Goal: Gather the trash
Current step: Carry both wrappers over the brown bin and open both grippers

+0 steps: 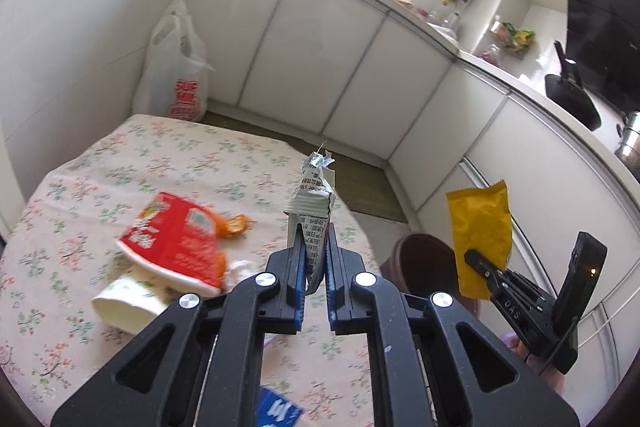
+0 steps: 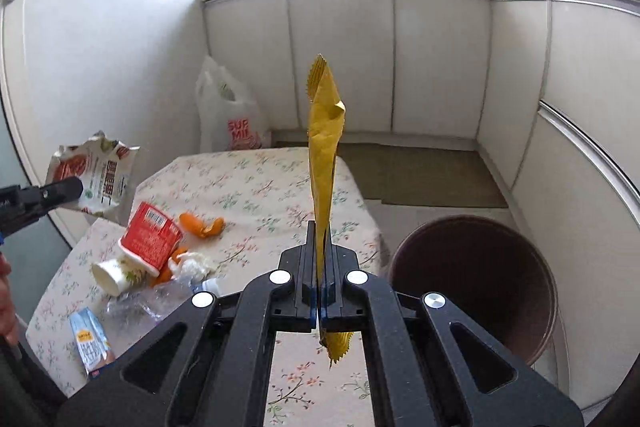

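Trash is in both my grippers: my left gripper point(image 1: 314, 247) is pinched almost closed on a torn white printed wrapper point(image 1: 314, 199), and my right gripper point(image 2: 320, 259) is pressed fully together on a yellow wrapper point(image 2: 325, 147). Each wrapper stands upright out of its gripper, long axis running toward 12 o'clock, clear above the floral desk point(image 1: 224, 163). In the right wrist view the yellow wrapper shows edge-on, its serrated tail poking out below the closed pads. Both grippers tilt forward and downward over the desk edge, and from the left wrist view the right gripper sits at about 4 o'clock. A brown bin point(image 2: 476, 287) stands on the floor just beside the desk, at 4 o'clock of my right gripper. More trash lies on the desk at 9 o'clock: a red cup point(image 2: 150, 241) on its side, a white paper cup point(image 2: 110, 277), orange peel point(image 2: 202, 225) and a crushed clear bottle point(image 2: 160, 301).
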Demonstrator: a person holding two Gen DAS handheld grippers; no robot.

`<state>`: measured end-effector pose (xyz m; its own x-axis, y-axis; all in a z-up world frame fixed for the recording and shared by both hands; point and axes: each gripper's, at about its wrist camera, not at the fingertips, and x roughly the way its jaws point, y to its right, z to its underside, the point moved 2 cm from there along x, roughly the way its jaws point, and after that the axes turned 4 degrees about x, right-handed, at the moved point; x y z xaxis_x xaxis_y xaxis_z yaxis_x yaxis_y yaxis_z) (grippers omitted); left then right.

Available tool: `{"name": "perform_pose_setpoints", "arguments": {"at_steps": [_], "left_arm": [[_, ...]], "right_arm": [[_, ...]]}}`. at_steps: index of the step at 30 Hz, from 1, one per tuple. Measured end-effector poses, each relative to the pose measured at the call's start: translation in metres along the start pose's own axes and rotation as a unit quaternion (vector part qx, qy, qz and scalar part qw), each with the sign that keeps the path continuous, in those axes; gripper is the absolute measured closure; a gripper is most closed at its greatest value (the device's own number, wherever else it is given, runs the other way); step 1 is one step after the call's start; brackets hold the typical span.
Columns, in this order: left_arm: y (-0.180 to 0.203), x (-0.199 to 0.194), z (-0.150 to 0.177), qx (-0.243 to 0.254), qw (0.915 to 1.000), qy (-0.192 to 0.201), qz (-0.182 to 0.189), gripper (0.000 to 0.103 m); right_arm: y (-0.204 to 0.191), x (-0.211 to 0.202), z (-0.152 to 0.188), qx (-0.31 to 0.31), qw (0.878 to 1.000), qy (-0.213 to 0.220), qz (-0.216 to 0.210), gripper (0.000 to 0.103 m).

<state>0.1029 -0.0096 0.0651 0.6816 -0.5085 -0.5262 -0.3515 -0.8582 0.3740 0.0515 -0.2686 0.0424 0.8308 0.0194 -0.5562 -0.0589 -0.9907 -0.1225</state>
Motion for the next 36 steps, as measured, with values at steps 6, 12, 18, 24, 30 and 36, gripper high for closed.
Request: {"name": "perform_pose_setpoints", "arguments": {"at_steps": [6,12,18,24,30,36], "left_arm": [[0.068,0.041,-0.008,0.029,0.9984,-0.012,0.047,0.095],[0.130,0.087,-0.004,0.051,0.9945,-0.040,0.082,0.095],[0.182,0.134,0.011,0.080,0.9891,-0.076,0.097,0.095],[0.206,0.172,0.026,0.075,0.9849,-0.117,0.103,0.094],[0.212,0.188,0.033,0.069,0.9821,-0.140,0.105,0.094],[0.216,0.193,0.037,0.077,0.9804,-0.152,0.099,0.090]], "right_arm": [[0.060,-0.009,-0.015,0.072,0.996,0.024,0.039,0.103],[0.112,-0.004,-0.017,0.130,0.988,0.026,0.074,0.103],[0.157,0.012,-0.006,0.195,0.975,0.001,0.107,0.103],[0.186,0.020,0.004,0.244,0.962,-0.025,0.119,0.101],[0.194,0.017,0.006,0.257,0.958,-0.023,0.124,0.098],[0.198,0.017,0.007,0.264,0.955,-0.027,0.133,0.066]]}}
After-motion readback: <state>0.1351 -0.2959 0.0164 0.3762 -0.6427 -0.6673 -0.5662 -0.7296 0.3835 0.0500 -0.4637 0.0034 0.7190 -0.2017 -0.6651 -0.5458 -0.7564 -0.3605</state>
